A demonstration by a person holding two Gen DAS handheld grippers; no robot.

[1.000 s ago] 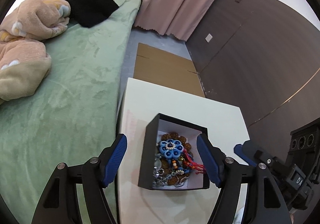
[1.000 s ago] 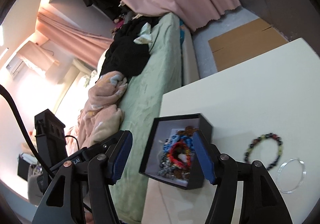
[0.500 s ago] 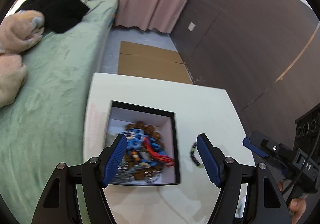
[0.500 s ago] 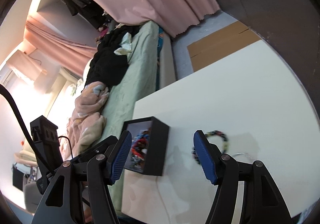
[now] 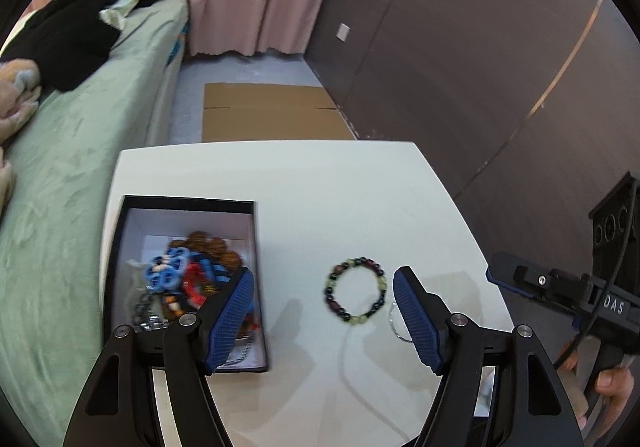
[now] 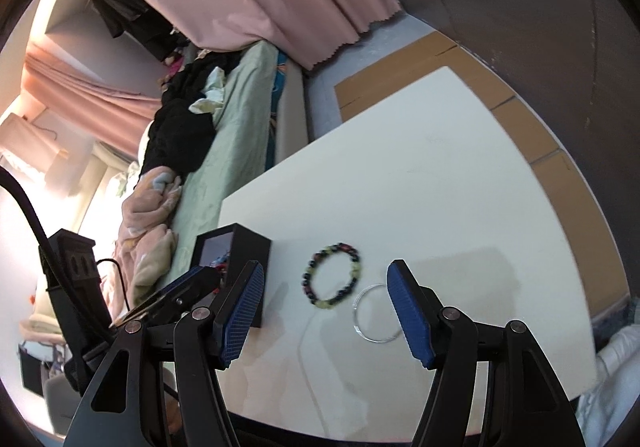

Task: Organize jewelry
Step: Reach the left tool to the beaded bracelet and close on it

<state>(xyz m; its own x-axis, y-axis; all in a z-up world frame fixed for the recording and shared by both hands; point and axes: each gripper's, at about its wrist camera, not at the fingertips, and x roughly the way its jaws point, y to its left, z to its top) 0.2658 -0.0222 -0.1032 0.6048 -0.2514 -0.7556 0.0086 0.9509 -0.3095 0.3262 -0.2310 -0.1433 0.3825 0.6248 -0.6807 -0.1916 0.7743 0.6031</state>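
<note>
The only writing reads "DAS", on the right gripper (image 5: 516,279) body; one beaded bracelet (image 5: 355,294) of dark, green and reddish beads lies flat on the white table (image 5: 320,183), between the left gripper (image 5: 323,293)'s spread, empty fingers; one clear ring (image 6: 376,314) touches it; one black box (image 5: 120,267) of tangled jewelry sits leftward; the right gripper too gapes, holding nothing.

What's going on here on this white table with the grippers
A person with a gripper in each hand is sorting jewelry. Both the left gripper and right gripper are open and empty, aimed at a beaded bracelet lying loose on the white table. A clear bangle lies beside it. The black box on the left already holds a pile of jewelry.
</note>
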